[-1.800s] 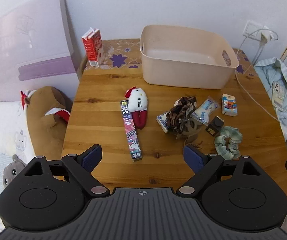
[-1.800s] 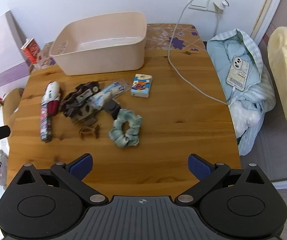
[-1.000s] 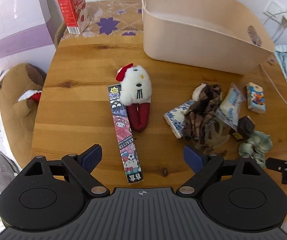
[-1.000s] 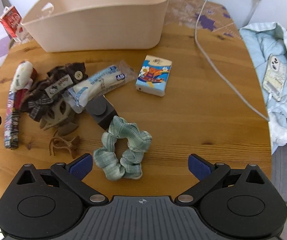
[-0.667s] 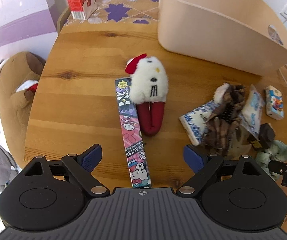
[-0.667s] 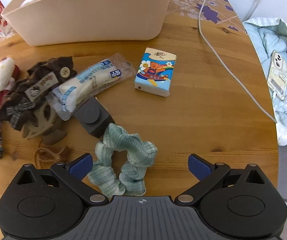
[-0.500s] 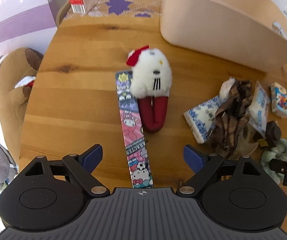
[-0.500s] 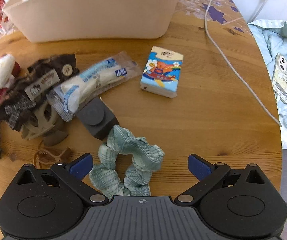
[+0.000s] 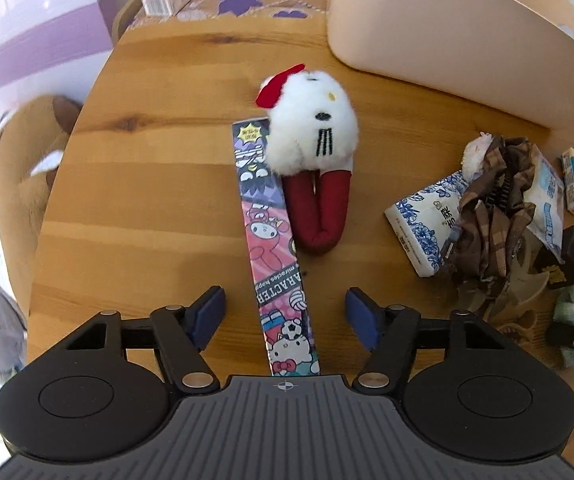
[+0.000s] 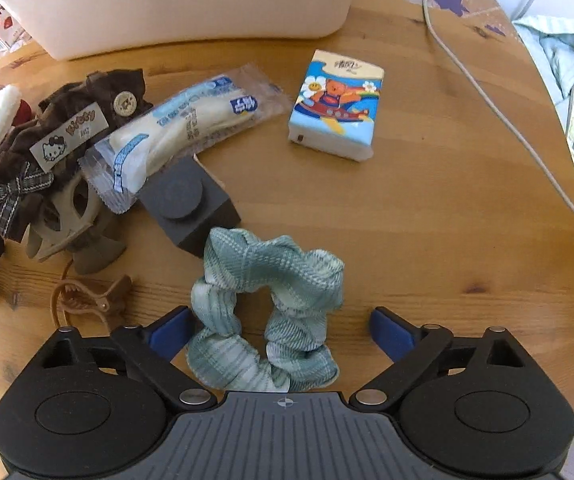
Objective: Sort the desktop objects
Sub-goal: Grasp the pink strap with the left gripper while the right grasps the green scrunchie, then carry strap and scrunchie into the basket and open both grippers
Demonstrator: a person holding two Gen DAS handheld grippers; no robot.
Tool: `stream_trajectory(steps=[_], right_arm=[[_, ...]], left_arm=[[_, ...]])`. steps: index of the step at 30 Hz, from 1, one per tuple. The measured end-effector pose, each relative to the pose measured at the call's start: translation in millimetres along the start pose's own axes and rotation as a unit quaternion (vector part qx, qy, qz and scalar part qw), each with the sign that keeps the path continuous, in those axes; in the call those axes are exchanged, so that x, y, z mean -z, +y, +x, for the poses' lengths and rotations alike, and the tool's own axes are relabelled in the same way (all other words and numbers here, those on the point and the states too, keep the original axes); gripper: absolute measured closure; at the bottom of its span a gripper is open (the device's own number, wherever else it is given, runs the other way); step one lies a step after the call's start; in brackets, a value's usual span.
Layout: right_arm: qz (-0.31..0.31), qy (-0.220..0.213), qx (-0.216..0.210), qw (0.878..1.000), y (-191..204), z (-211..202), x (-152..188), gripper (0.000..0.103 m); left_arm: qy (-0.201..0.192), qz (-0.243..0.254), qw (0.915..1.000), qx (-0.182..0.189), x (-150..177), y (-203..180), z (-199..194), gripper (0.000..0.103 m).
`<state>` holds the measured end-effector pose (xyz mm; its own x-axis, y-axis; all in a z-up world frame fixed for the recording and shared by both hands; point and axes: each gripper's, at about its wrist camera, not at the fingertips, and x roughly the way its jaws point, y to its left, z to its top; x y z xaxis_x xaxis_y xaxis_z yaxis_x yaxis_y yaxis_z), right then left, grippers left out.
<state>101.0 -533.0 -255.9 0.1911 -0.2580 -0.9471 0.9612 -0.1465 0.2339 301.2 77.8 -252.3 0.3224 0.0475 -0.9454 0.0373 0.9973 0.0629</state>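
In the left wrist view the left gripper (image 9: 285,316) hangs over the near edge of the wooden table (image 9: 159,184), its jaws just closing but not yet touching the long cartoon box (image 9: 273,248) between them, printed "CHARACTER" only in part, beside a white plush cat (image 9: 313,132) and short of the cream bin (image 9: 459,28) at the far edge, likely the place for sorted things. In the right wrist view the right gripper (image 10: 281,330) has also been narrowing around the green scrunchie (image 10: 267,300), one pad just beside its cloth and the other apart, so nothing is gripped. Behind it lie a grey block (image 10: 185,202), a wrapped snack (image 10: 183,120) and a bear-print tissue pack (image 10: 337,104), whose writing I cannot read.
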Motion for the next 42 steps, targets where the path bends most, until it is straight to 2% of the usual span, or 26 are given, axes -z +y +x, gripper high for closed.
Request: stream_trajectory(steps=[2,3,5,7,9,13,14,20,27,34,42], right_arm=[[0.009,-0.008,0.001,1.0,-3.0,-2.0,0.2,0.015],[0.013,-0.011,0.001,1.0,-4.3,-3.3,0.3,0.02],[0.013,-0.02,0.001,1.0,-7.6,-7.6,1.6,0.031],[0.018,-0.028,0.002,0.999,-8.9,-10.8,0.8,0.05],[0.019,-0.031,0.0,0.999,-13.2,-13.2,0.4,0.06],[0.03,-0.034,0.0,0.999,-22.6,-16.8,0.3,0.08],[0.052,-0.037,0.0,0.998,-23.5,-17.5,-0.3,0.081],[0.071,-0.034,-0.024,0.997,-32.0,-14.1,-3.1,0.086],[0.065,-0.052,-0.048,0.995,-39.6,-30.2,-3.2,0.086],[0.046,-0.107,-0.046,0.992,-42.9,-66.6,-17.2,0.086],[0.04,-0.167,-0.062,0.983,-50.5,-110.2,-50.0,0.086]], left_arm=[[-0.005,0.006,1.0,0.0,2.0,0.3,-0.1,0.035],[-0.006,0.006,1.0,-0.001,2.9,0.9,-0.6,0.038],[-0.011,0.003,0.9999,-0.002,5.9,2.1,-3.0,0.049],[-0.013,0.002,0.9999,-0.002,6.0,3.4,-3.0,0.066],[-0.013,0.004,0.9999,-0.001,7.7,6.0,-2.7,0.077],[-0.012,0.004,0.9999,-0.002,9.5,5.5,-0.9,0.08],[-0.012,0.004,0.9999,-0.004,11.3,5.6,-0.2,0.08],[-0.019,-0.006,0.9998,-0.007,22.8,1.4,-8.5,0.08],[-0.039,-0.025,0.9989,-0.001,21.3,13.0,-29.1,0.08],[-0.093,-0.01,0.9956,0.006,3.0,13.5,-63.4,0.08],[-0.143,0.011,0.9895,0.019,-24.3,-2.0,-101.6,0.08]])
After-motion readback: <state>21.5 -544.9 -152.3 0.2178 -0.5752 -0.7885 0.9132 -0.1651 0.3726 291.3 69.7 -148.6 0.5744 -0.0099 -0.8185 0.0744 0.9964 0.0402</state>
